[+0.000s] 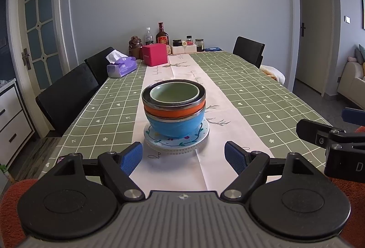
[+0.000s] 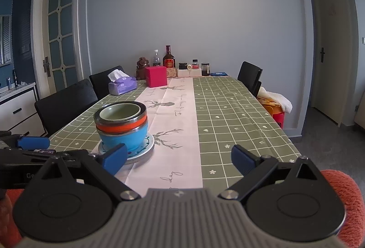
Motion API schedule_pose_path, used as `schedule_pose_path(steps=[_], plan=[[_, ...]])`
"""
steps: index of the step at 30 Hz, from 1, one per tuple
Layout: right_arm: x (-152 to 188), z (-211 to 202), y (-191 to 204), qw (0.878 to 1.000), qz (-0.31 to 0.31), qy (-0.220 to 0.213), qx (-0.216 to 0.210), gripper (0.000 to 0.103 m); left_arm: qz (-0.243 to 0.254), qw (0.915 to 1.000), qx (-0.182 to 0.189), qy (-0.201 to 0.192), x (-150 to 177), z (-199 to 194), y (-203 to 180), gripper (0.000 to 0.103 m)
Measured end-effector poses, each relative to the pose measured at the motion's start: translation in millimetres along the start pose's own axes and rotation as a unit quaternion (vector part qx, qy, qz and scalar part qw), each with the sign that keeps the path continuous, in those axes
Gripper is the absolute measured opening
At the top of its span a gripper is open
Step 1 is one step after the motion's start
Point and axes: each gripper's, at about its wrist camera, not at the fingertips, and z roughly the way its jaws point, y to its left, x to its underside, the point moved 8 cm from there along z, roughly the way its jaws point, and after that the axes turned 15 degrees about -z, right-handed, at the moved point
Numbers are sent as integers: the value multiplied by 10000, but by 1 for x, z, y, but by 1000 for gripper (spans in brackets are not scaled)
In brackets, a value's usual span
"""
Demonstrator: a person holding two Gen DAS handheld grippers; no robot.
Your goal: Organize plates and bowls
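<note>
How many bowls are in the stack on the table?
3 visible: a green bowl nested on top, an orange bowl under it, and a blue bowl at the bottom, resting on the floral plate. Another could be hidden inside.

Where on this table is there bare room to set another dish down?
The green checked cloth right of the pale runner is bare up to the chair. The runner between the bowl stack and red box is free too. The far edge is crowded with bottles, jars and the tissue box.
</note>
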Motion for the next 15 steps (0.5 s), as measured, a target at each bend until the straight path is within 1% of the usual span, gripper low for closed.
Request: schedule_pose_path(steps=[5, 8, 15], plan=[[0, -1, 1, 10000, -20, -7, -5, 96, -31, 10000, -18, -5, -1, 0, 2, 96], [0, -1, 2, 10000, -17, -20, -9, 99, -32, 10000, -16, -5, -1, 0, 2, 96], [-1, -3, 5, 10000, -54, -37, -47, 99, -42, 10000, -20, -17, -1, -1, 2, 96]])
